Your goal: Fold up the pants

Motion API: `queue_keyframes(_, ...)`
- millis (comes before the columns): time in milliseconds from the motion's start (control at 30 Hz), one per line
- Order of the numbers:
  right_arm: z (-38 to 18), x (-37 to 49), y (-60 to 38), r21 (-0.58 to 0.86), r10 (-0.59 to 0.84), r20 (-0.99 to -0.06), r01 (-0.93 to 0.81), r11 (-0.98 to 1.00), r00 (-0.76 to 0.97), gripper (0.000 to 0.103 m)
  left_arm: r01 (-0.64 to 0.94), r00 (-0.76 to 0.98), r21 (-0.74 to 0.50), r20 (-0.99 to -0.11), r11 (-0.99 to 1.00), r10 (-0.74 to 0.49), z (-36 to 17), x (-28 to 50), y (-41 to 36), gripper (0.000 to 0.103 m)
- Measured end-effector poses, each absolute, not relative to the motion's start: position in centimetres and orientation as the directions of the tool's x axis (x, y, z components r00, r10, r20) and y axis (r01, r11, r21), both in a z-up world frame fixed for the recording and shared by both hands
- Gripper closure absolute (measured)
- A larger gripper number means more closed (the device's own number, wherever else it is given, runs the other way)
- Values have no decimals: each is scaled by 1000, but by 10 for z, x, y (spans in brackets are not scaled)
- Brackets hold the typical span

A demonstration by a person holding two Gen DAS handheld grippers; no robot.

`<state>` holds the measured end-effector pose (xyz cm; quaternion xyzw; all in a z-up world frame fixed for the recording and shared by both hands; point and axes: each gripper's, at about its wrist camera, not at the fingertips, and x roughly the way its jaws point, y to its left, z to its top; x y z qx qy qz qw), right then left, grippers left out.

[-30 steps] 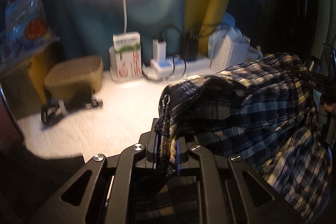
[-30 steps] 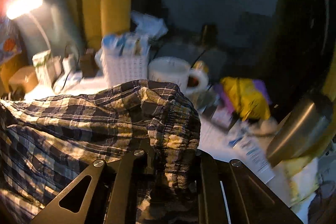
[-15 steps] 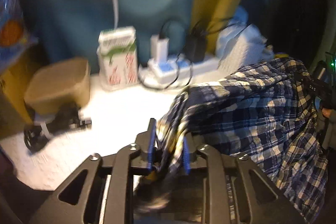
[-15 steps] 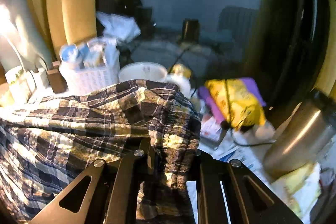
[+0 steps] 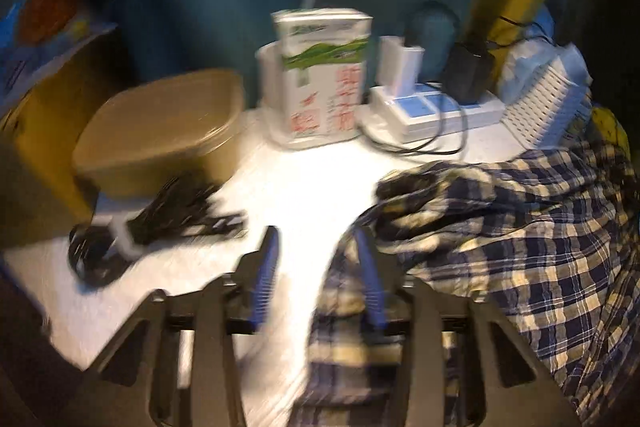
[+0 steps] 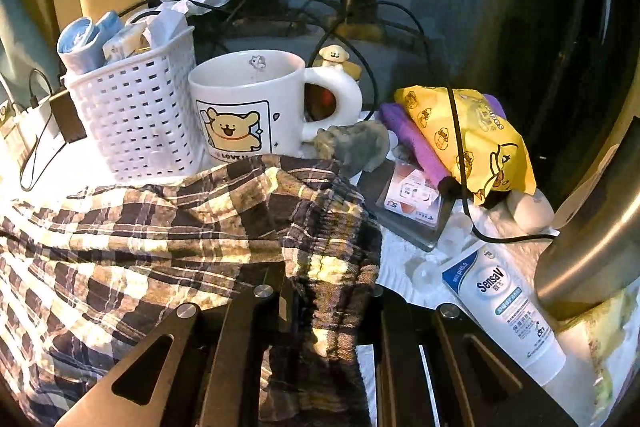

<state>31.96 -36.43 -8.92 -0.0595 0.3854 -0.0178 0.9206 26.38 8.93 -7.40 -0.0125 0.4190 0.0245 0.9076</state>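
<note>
The blue-and-cream plaid pants (image 5: 520, 247) lie bunched on the white table (image 5: 304, 195), to the right in the left wrist view. My left gripper (image 5: 318, 263) is opening its jaws; the pants' edge hangs loose against the right blue pad (image 5: 368, 275), and the left pad stands clear over bare table. In the right wrist view the pants (image 6: 140, 239) spread to the left. My right gripper (image 6: 328, 291) is shut on their gathered edge, which drapes over and hides the fingertips.
At the back stand a tan lidded box (image 5: 160, 131), a carton (image 5: 324, 75), a power strip with chargers (image 5: 436, 111) and a white basket (image 6: 132, 123). A black cable bundle (image 5: 160, 223) lies left. A mug (image 6: 252, 107), yellow bag (image 6: 468, 139), tube (image 6: 508, 311) and steel bottle (image 6: 592, 247) crowd the right.
The left jaws have spread apart and let the pants' edge go. Both grippers have moved forward and down towards the table, with the right one still gripping the cloth.
</note>
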Motion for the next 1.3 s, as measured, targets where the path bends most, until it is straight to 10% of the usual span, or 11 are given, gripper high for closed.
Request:
queue_keyframes(233, -78, 316, -372, -114, -78, -685, -1, 993, 725, 72, 120, 658, 87, -753, 989, -14, -77, 295, 42, 50)
queue_keyframes(300, -74, 311, -374, -111, -83, -673, 11, 994, 735, 51, 116, 656, 109, -754, 987, 6, -82, 305, 39, 53)
queue_keyframes(367, -71, 309, -377, -103, -76, -665, 10, 995, 743, 46, 92, 646, 85, -763, 992, 5, -85, 312, 44, 103)
queue_keyframes(1100, -92, 319, -368, -93, -17, -727, -73, 993, 686, 54, -166, 647, 95, -741, 982, 181, -74, 309, 122, 102)
queue_keyframes(1300, -64, 294, -367, -111, -24, -686, -72, 991, 727, 53, -68, 710, 38, -700, 997, 76, -30, 246, 115, 56)
